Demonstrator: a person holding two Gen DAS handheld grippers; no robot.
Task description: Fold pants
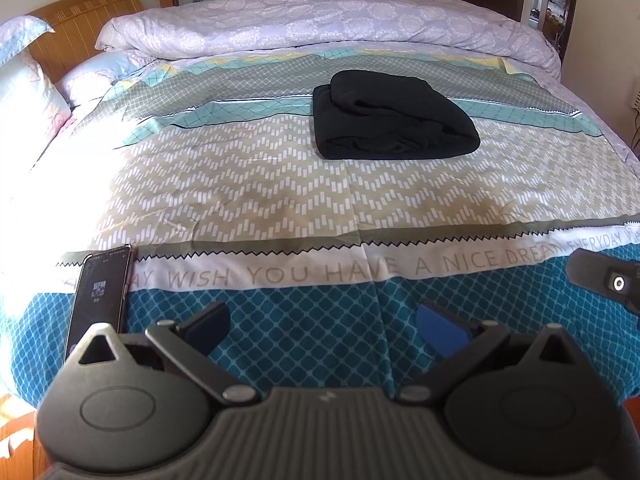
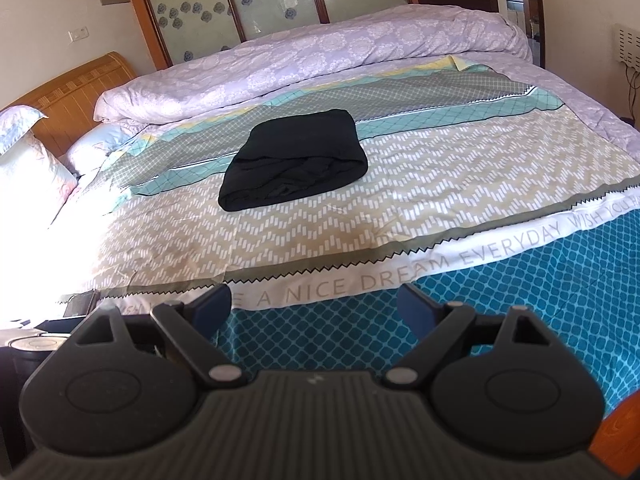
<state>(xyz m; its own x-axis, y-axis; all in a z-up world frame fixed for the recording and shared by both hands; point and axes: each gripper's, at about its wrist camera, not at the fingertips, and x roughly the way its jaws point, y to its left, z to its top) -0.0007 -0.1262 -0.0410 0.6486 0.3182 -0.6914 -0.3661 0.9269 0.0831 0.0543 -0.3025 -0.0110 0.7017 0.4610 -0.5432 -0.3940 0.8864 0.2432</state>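
My left claw (image 1: pixel 322 322) and right claw (image 2: pixel 316 306) gape wide and empty low in frame, the black pants (image 1: pixel 390 118) at centre look fully folded, nothing left but tidying.

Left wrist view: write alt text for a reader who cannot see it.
Black pants lie folded into a compact bundle in the middle of a bed, on a patterned bedspread printed with "WISH YOU HAVE A NICE DREAM EVERYDAY". In the foreground the left tool is open and empty over the bed's near edge, with a smartphone lying at its left.
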